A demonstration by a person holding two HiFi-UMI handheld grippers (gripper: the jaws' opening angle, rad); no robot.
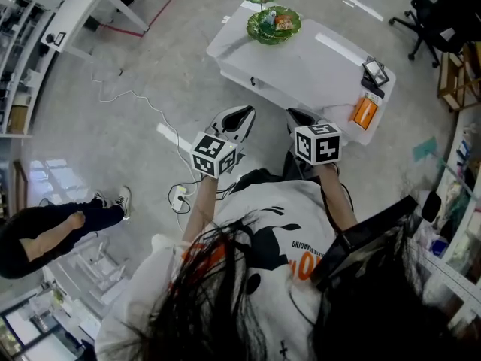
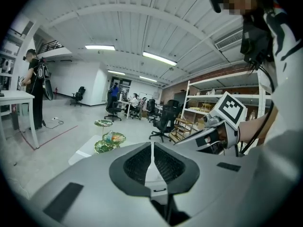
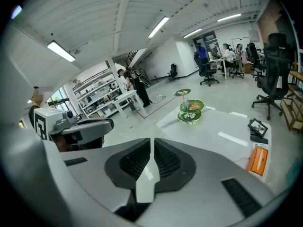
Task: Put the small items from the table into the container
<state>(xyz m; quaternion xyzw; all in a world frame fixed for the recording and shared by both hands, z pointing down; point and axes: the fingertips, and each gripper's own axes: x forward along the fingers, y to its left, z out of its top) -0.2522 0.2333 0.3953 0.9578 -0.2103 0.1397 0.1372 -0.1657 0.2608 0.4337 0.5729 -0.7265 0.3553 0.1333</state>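
Green tiered dish (image 1: 273, 24) upright at table (image 1: 316, 70) far end, orange box (image 1: 364, 112) opposite.

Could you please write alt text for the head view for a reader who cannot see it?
Seen from above, a person holds the left claw and right claw, each with a marker cube, short of a white table bearing a green tiered dish and an orange item.

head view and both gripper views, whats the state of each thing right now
left hand-held gripper: jaws together, nothing between them
right hand-held gripper: jaws together, nothing between them
green tiered dish: upright on the table, small items in it
orange item: lying flat near the table edge
black frame: seems propped at a tilt, beside the orange item
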